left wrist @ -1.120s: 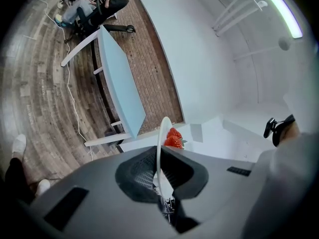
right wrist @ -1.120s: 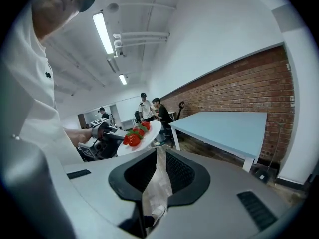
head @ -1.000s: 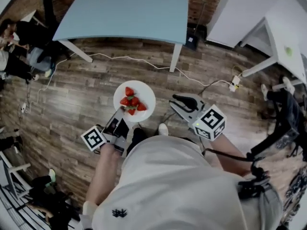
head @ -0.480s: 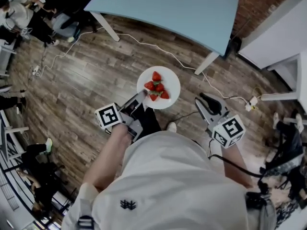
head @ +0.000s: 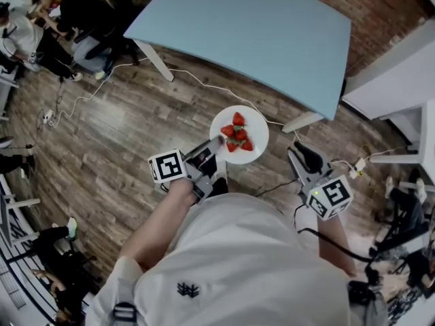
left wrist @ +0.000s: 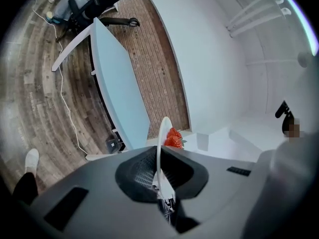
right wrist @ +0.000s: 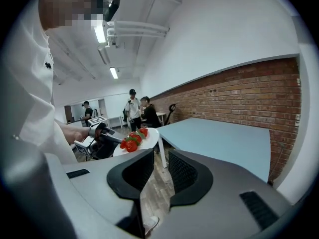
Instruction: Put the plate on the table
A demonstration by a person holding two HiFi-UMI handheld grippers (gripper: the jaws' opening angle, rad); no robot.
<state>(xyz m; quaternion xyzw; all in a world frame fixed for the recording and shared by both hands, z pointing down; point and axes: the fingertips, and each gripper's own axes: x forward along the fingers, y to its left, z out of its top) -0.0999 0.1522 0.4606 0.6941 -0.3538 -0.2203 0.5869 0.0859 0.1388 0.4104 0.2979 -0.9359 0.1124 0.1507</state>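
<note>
A white plate (head: pixel 250 149) with several red strawberries (head: pixel 236 133) hangs above the wooden floor, just short of the light blue table's (head: pixel 258 26) near edge. My left gripper (head: pixel 212 148) is shut on the plate's near rim and holds it about level. In the left gripper view the plate (left wrist: pixel 160 143) shows edge-on between the jaws of the left gripper (left wrist: pixel 159 171), with the strawberries (left wrist: pixel 173 138) beyond. My right gripper (head: pixel 302 156) hovers to the plate's right, holding nothing. In the right gripper view the right gripper (right wrist: pixel 160 166) has its jaws slightly apart, and the plate (right wrist: pixel 144 136) lies ahead on the left.
A white cable (head: pixel 204 83) runs across the floor under the table. People sit at the far left (head: pixel 41 26). White tables (head: pixel 401 80) stand to the right. A brick wall (right wrist: pixel 249 93) runs behind the blue table (right wrist: pixel 224 138).
The plate and both grippers have come closer to the blue table's near edge. The left gripper's hold on the plate's rim is unchanged.
</note>
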